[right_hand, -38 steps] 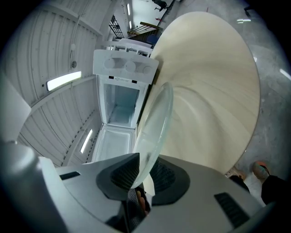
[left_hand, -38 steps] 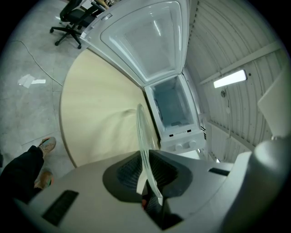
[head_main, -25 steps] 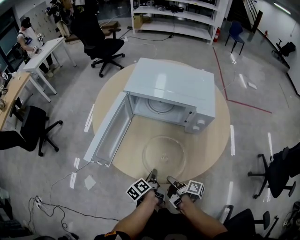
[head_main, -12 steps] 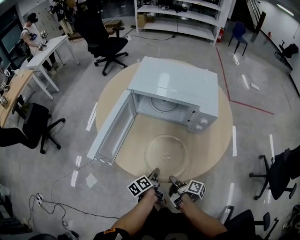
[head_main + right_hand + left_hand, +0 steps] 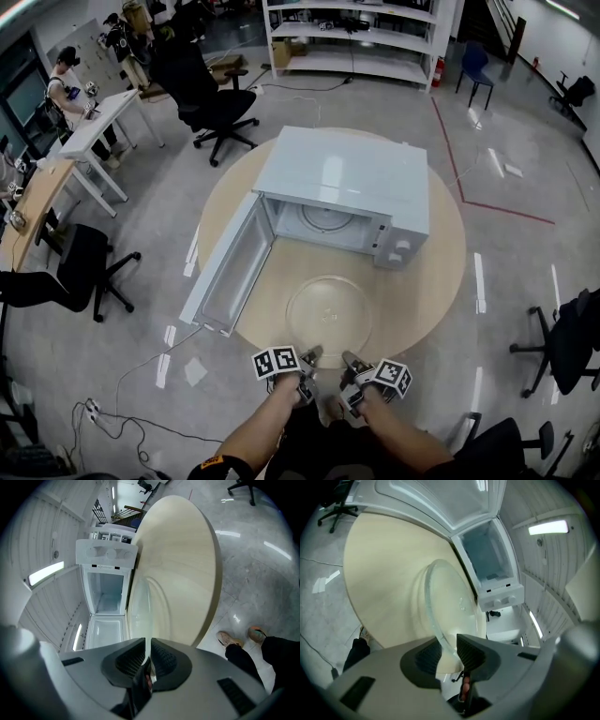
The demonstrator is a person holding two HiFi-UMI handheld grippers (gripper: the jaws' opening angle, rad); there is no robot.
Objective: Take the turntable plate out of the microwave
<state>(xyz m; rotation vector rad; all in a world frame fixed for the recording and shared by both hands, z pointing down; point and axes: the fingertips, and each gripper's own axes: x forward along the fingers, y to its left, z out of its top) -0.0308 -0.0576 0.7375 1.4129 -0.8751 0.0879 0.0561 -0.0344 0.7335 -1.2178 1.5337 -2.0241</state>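
Glass, faint against the round wooden table (image 5: 427, 281), the one turntable plate (image 5: 330, 314) lies at lower centre before the one microwave (image 5: 342, 178) (door (image 5: 230, 267) open). Two grippers hide its near rim: the right gripper (image 5: 349, 364) clenches it; the left gripper (image 5: 307, 356) has just been opening, its jaws loose around the rim.

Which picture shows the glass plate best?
The head view: the whole round plate lies flat on the table. The left gripper view shows it slanted and warped; the right gripper view shows it nearly edge-on.
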